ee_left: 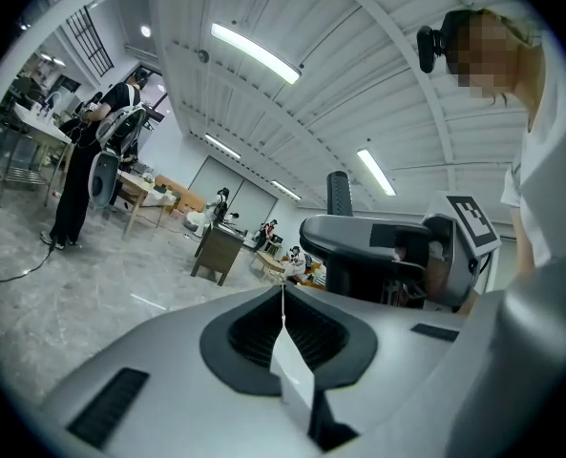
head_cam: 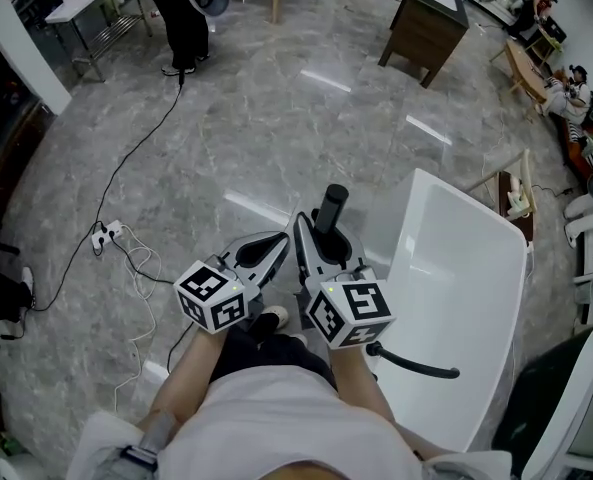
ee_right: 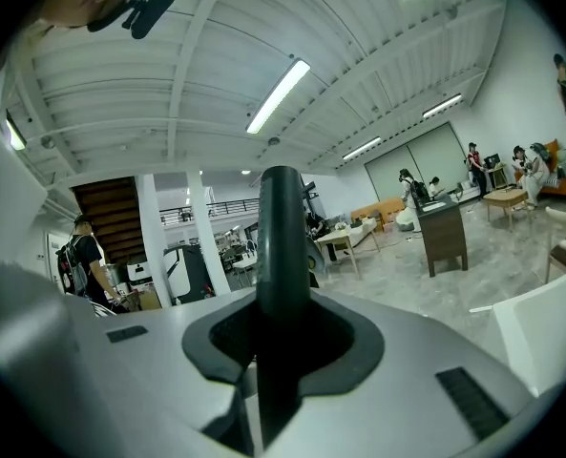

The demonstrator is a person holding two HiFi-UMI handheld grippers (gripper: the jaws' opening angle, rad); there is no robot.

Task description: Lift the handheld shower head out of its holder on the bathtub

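Observation:
In the head view my right gripper [head_cam: 316,236] is shut on the dark handheld shower head [head_cam: 331,208], which sticks up out of the jaws over the floor, left of the white bathtub [head_cam: 456,298]. Its dark hose [head_cam: 416,366] curves out below the marker cube towards the tub. The right gripper view shows the dark handle [ee_right: 283,256] standing between the jaws. My left gripper [head_cam: 274,246] hangs close beside the right one, its jaws shut with nothing between them [ee_left: 283,299]. The holder is not visible.
A brown cabinet [head_cam: 428,23] stands at the back. A power strip with cables [head_cam: 106,234] lies on the marble floor at left. A person [head_cam: 181,18] stands by a metal table [head_cam: 86,3]. People sit at the far right [head_cam: 576,93].

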